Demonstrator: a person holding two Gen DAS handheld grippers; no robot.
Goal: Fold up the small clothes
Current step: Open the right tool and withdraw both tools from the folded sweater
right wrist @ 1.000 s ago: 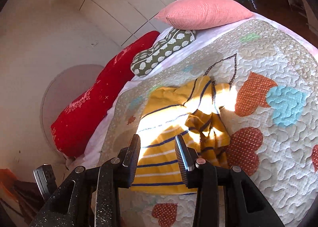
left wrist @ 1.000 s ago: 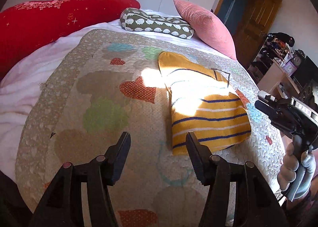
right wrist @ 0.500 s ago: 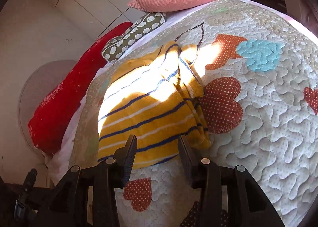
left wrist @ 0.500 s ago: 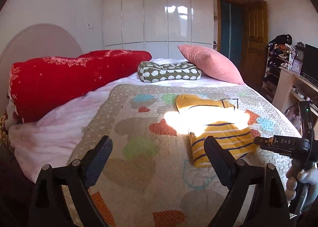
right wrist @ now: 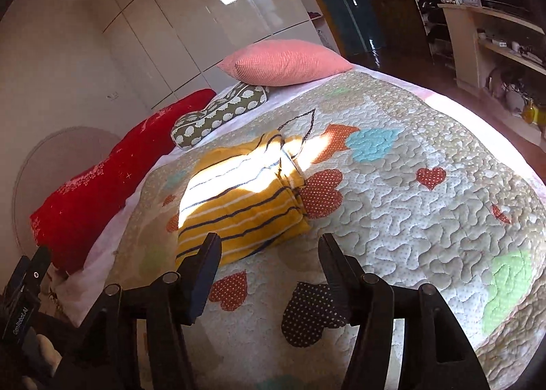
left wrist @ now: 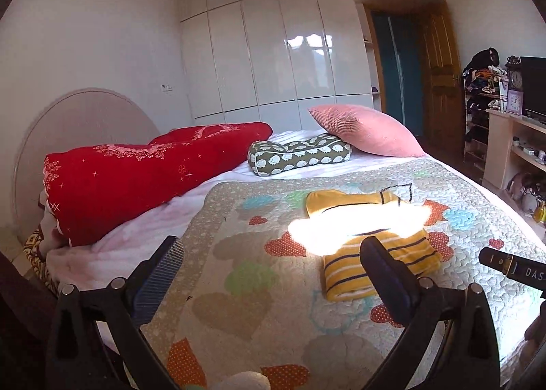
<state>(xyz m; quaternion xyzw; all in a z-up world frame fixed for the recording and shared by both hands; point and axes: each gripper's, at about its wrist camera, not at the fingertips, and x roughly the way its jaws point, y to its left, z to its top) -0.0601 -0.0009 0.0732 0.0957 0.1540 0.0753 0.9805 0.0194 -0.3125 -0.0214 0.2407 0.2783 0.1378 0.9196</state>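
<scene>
A yellow garment with navy and white stripes (left wrist: 375,246) (right wrist: 239,198) lies folded flat on the heart-patterned quilt (left wrist: 259,287) (right wrist: 409,205), partly washed out by a patch of sunlight. My left gripper (left wrist: 269,253) hovers over the near part of the quilt, back from the garment, its jaws still opening wide with nothing between them. My right gripper (right wrist: 269,243) hangs just short of the garment's near edge, its jaws also opening and empty. The tip of the right gripper (left wrist: 512,267) shows at the right edge of the left wrist view.
A long red cushion (left wrist: 143,171), a green patterned pillow (left wrist: 297,154) and a pink pillow (left wrist: 365,130) lie at the head of the bed. White wardrobe doors (left wrist: 279,55) stand behind. Cluttered shelves (left wrist: 512,137) line the right wall.
Both grippers have pulled back from the garment and their jaws have spread apart. The left one has tilted up, so the room now shows. The garment stays folded on the quilt.
</scene>
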